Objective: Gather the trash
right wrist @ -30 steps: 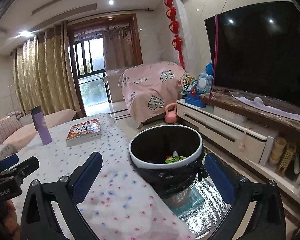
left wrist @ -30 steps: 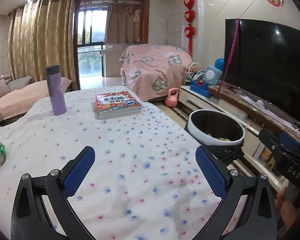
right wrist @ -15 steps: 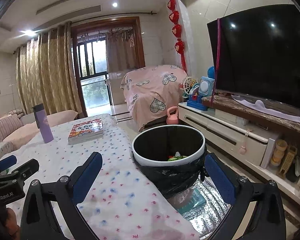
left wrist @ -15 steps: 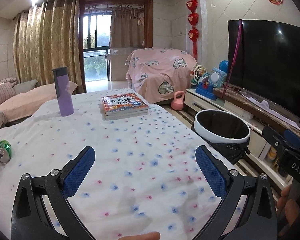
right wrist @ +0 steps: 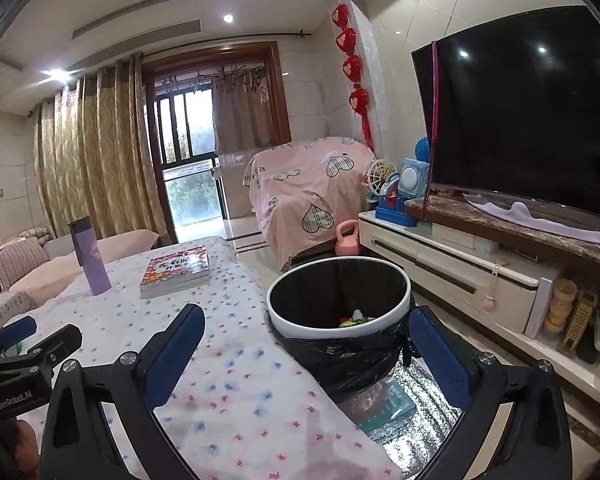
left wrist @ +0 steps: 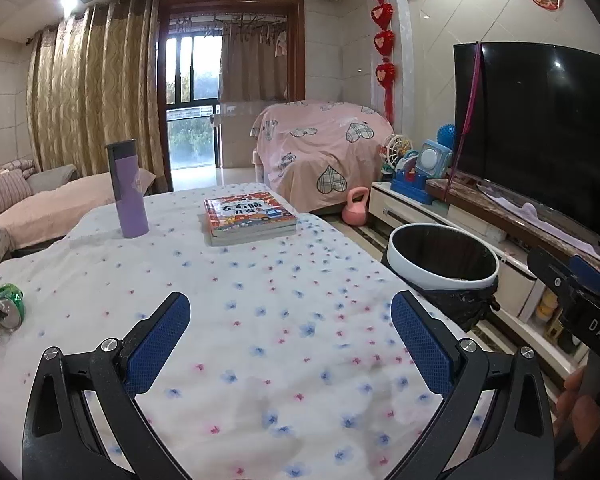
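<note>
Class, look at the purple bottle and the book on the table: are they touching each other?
Apart. The left wrist view shows the purple bottle standing left of the book, with bare flowered tablecloth between them.

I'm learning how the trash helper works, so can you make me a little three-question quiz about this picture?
1. True or false: the left gripper is holding a piece of trash.
2. What already lies at the bottom of the trash bin? A) a purple bottle B) something green with a few other bits C) a book
3. Fill in: the book lies on the flowered tablecloth, and to the left of it in the left wrist view stands the purple ____.

Key
1. False: its jaws are wide apart with nothing between them, and the right gripper is just as empty.
2. B
3. bottle
</note>
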Motion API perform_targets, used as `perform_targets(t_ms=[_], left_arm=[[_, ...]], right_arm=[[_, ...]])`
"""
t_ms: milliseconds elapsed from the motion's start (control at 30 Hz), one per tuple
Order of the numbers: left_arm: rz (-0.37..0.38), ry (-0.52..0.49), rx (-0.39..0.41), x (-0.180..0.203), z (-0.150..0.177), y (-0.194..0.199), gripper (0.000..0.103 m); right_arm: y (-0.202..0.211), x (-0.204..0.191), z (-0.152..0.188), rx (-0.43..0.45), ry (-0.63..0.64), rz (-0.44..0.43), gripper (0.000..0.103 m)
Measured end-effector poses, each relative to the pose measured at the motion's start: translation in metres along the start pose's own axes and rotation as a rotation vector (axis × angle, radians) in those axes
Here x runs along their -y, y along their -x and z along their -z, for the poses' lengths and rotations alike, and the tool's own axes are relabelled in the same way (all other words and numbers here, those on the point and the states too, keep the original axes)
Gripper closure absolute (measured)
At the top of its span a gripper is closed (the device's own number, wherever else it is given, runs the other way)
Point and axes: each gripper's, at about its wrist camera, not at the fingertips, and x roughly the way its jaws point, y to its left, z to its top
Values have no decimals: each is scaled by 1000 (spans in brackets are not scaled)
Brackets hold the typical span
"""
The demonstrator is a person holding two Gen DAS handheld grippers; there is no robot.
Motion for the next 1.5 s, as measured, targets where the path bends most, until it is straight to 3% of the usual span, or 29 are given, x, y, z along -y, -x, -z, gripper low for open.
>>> perform_targets(t_ms=[1500], left_arm=[[16,-20,-4,1,-3,0,0]], right_arm=[[2,-4,-2,11,-7,-24,0]])
